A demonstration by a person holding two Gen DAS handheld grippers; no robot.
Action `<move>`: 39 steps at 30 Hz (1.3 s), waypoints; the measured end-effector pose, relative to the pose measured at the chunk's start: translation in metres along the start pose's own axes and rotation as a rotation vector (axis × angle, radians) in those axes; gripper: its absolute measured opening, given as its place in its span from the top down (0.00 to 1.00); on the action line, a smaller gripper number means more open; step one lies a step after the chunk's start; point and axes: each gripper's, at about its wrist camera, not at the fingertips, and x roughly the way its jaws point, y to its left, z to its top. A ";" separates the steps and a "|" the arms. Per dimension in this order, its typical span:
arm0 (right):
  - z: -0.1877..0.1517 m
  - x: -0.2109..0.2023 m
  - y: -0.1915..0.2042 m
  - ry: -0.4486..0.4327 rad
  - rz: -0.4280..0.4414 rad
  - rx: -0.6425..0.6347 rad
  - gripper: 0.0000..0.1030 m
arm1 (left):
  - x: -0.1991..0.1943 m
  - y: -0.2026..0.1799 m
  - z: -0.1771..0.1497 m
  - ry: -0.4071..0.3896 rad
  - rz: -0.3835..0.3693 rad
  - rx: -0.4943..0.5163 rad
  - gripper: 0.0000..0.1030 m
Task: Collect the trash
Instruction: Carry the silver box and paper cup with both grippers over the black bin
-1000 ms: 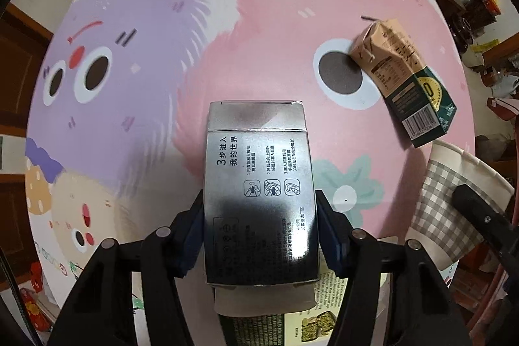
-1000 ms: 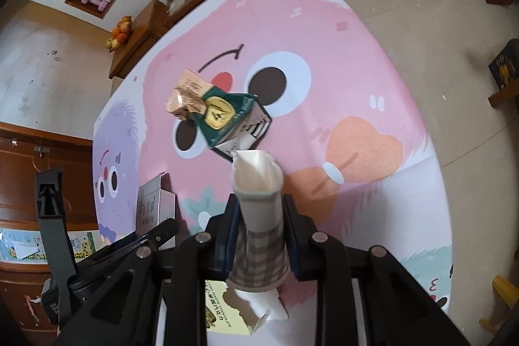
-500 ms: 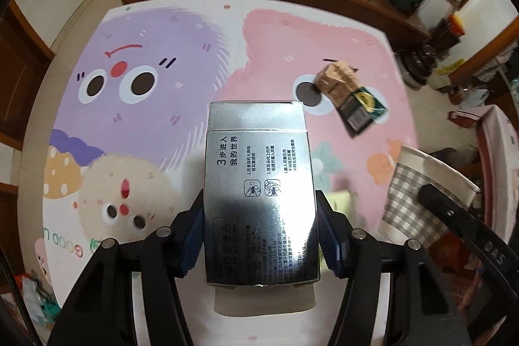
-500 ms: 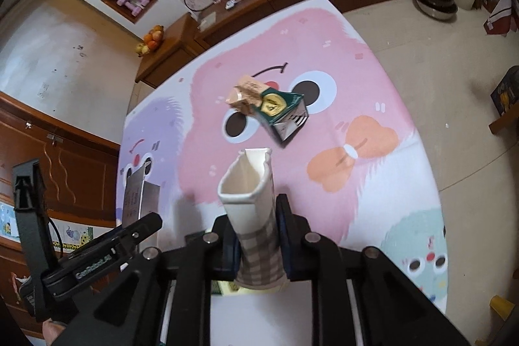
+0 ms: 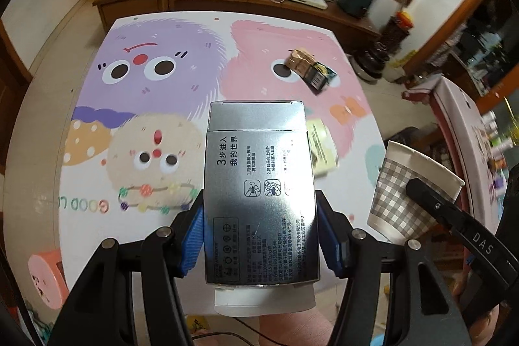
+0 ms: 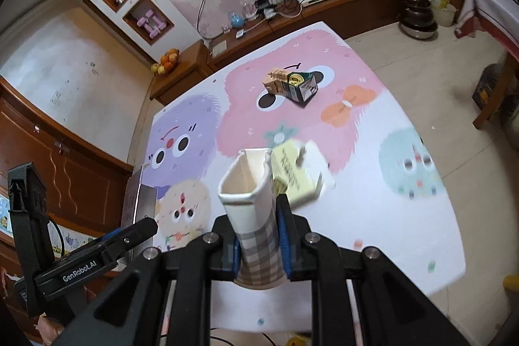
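Both loads higher off mat: silver box (image 5: 259, 193) pinched between left jaws, squashed cup (image 6: 251, 209) between right.

Silver box (image 5: 259, 193): flat rectangular carton w/ printed text and icons, held lengthwise off the mat (image 5: 97, 216), clamped at both long sides. Paper cup (image 6: 251, 216): white inside, grey check outside, squashed so its rim is pinched to a rough triangle, mouth pointing away, also lifted clear. Green-and-tan carton (image 6: 293, 83): crumpled, on its side on the mat's pink patch, near the far edge. Pale yellow box (image 6: 296, 174): white flap open, blurred, lying mid-mat, nearer the right edge.
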 end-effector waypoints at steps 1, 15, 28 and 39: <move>-0.011 -0.006 0.004 -0.015 -0.008 0.001 0.82 | -0.007 0.004 -0.010 -0.005 -0.014 0.009 0.42; -0.159 -0.068 0.063 -0.019 -0.038 -0.098 0.82 | -0.083 0.036 -0.141 -0.004 -0.035 0.098 0.42; -0.257 -0.033 0.007 0.249 -0.005 -0.161 0.82 | -0.029 0.042 -0.263 0.091 0.047 -0.059 0.42; -0.320 0.044 -0.067 0.412 -0.047 0.004 0.82 | 0.062 0.061 -0.327 0.210 0.077 -0.079 0.42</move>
